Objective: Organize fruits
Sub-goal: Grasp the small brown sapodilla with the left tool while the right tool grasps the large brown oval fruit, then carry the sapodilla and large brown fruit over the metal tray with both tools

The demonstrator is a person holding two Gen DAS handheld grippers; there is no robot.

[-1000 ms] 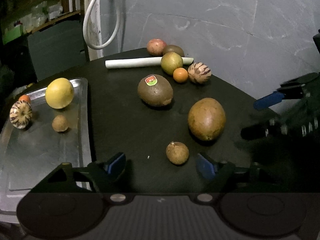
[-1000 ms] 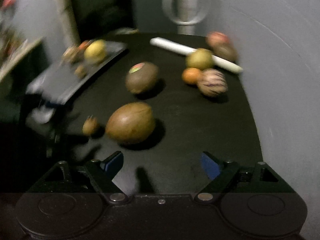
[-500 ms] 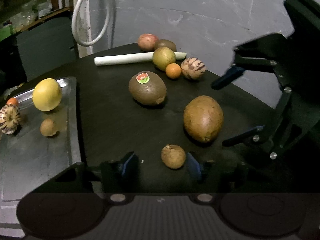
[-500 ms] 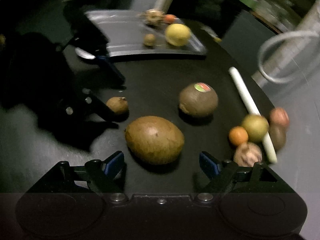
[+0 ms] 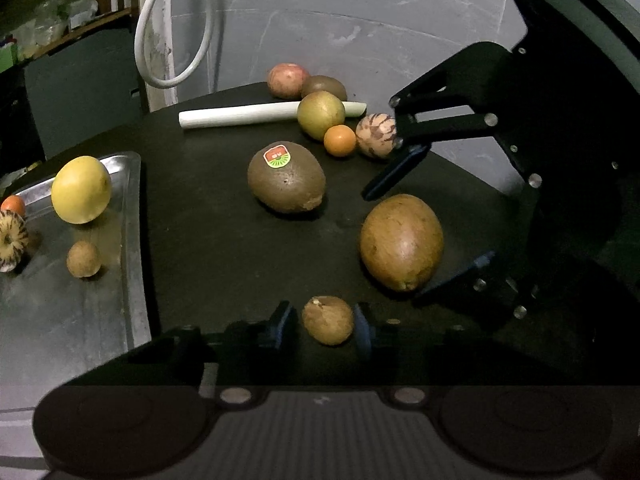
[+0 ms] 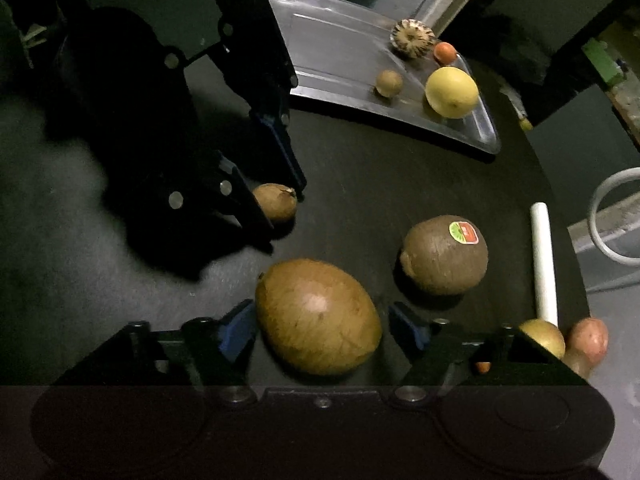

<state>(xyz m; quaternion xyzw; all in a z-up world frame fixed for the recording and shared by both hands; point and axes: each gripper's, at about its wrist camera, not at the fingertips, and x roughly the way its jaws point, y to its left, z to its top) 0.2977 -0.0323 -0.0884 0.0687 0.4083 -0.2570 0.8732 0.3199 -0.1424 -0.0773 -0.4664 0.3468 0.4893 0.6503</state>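
Note:
On the black round table [image 5: 208, 248], my left gripper [image 5: 322, 324] is shut on a small brown fruit [image 5: 328, 320], its blue pads against both sides. The same grip shows in the right wrist view, with the small brown fruit [image 6: 276, 202] resting on the table. My right gripper [image 6: 320, 326] points down over a large brown oval fruit [image 6: 316, 316]. Its jaws are closing with this fruit between them, and a thin gap remains at the right pad. A steel tray [image 5: 132, 240] at the left holds a yellow fruit [image 5: 81, 190] and three smaller fruits.
A stickered kiwi [image 5: 286, 178] lies mid-table. At the far edge lies a white stick [image 5: 248, 114] with a greenish fruit [image 5: 321, 115], a small orange [image 5: 339, 141], a striped fruit [image 5: 376, 136] and two more. A grey wall and a white cable loop [image 5: 176, 40] stand behind.
My left jaws closed from wide open onto the small brown fruit. The right gripper rolled, swung in over the large brown fruit and began narrowing around it.

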